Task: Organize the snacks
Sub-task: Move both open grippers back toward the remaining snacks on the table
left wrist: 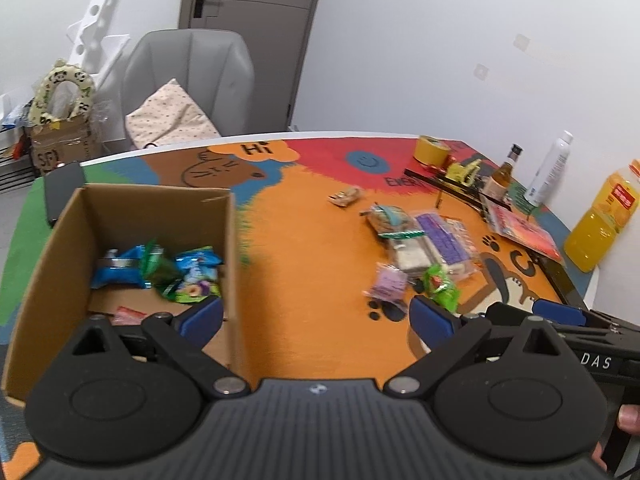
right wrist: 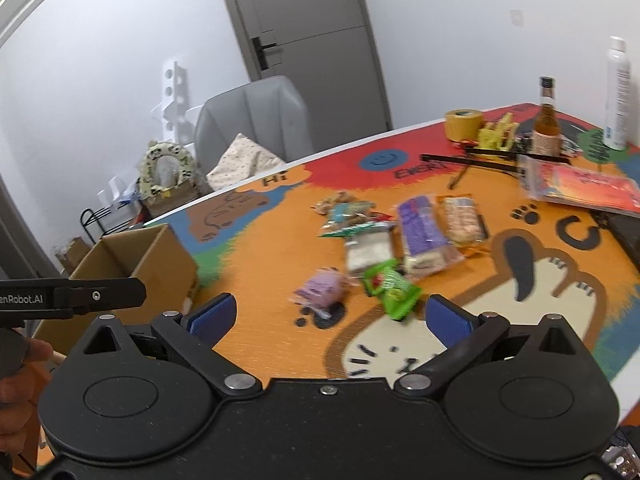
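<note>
A cardboard box [left wrist: 56,240] stands at the table's left and holds blue and green snack packets [left wrist: 160,270]. My left gripper [left wrist: 316,316] is open and empty beside the box's right wall. Loose snacks lie in a heap at mid-table: a purple packet [right wrist: 322,288], a green packet [right wrist: 394,290], a purple-labelled bread pack [right wrist: 422,230] and a white sandwich pack [right wrist: 366,256]. My right gripper [right wrist: 328,316] is open wide and empty, just short of the purple and green packets. In the right wrist view the box [right wrist: 132,256] shows at the left.
A tape roll [right wrist: 464,124], a brown bottle [right wrist: 546,120], a white spray can [right wrist: 618,96], an orange juice bottle [left wrist: 602,224] and a red packet [right wrist: 580,186] crowd the far right. A grey chair [left wrist: 192,80] stands behind the table.
</note>
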